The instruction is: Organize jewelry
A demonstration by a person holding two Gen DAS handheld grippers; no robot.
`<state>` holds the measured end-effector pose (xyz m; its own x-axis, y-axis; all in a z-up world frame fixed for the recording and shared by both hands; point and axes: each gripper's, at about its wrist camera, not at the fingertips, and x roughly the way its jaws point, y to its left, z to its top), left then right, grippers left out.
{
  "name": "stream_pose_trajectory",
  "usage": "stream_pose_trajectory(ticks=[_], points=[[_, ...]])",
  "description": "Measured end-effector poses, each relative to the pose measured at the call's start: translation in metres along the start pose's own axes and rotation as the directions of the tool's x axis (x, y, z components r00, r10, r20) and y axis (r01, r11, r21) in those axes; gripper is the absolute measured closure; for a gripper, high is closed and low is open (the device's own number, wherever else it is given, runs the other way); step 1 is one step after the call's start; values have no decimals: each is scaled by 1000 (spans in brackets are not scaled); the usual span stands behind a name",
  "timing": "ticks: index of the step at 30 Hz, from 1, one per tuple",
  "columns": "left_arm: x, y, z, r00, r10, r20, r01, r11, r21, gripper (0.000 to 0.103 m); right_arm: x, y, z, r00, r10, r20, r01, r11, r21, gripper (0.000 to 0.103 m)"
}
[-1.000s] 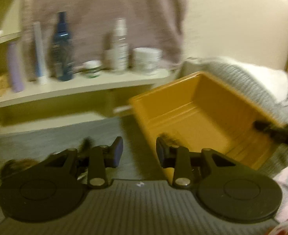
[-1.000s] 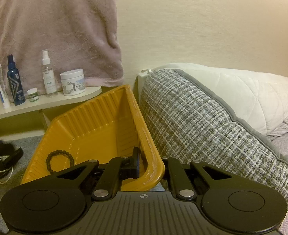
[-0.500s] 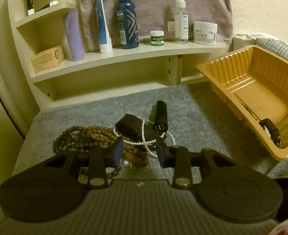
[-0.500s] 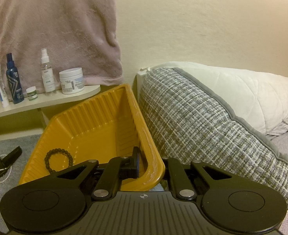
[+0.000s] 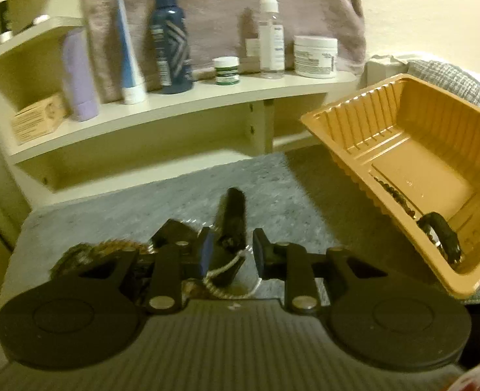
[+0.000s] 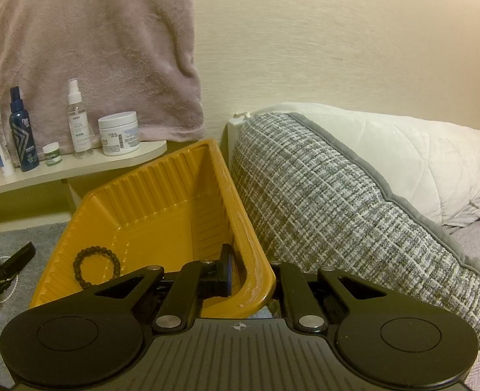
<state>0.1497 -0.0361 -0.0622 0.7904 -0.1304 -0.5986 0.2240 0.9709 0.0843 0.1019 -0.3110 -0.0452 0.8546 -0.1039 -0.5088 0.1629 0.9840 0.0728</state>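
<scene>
An orange plastic tray (image 6: pixel 161 202) stands tilted; my right gripper (image 6: pixel 251 280) is shut on its near right rim. A black bead bracelet (image 6: pixel 96 265) lies inside it. In the left wrist view the tray (image 5: pixel 386 150) is at the right, with the right gripper's finger (image 5: pixel 442 238) over its rim. My left gripper (image 5: pixel 232 255) is open, low over a pile of jewelry on the grey cloth: a black case (image 5: pixel 232 218), a white pearl strand (image 5: pixel 223 268) and brown wooden beads (image 5: pixel 106 249). The jaws straddle the case and pearls without closing on them.
A cream shelf (image 5: pixel 174 104) behind holds bottles, tubes and jars, with a pink towel (image 6: pixel 93 49) hanging above. A grey tweed cushion (image 6: pixel 337 208) and a white pillow (image 6: pixel 419 163) lie right of the tray. The pile shows at the left of the right wrist view (image 6: pixel 2 273).
My left gripper swung left from the tray to the jewelry pile and came down close over it, still open. My right gripper keeps its hold on the tray rim.
</scene>
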Motion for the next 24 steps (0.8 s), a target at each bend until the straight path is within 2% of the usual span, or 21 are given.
stream_pose_trajectory(ticks=[12,24], points=[[40,1,10,998,-3,-58,3,1000,1,79,1,0,0,1000,-1,-2,1,1000,2,94],[49,4,14,996,-13,-89,11,1000,-21,83,1,0,-2,1000,-5,-6,5,1000,4,94]])
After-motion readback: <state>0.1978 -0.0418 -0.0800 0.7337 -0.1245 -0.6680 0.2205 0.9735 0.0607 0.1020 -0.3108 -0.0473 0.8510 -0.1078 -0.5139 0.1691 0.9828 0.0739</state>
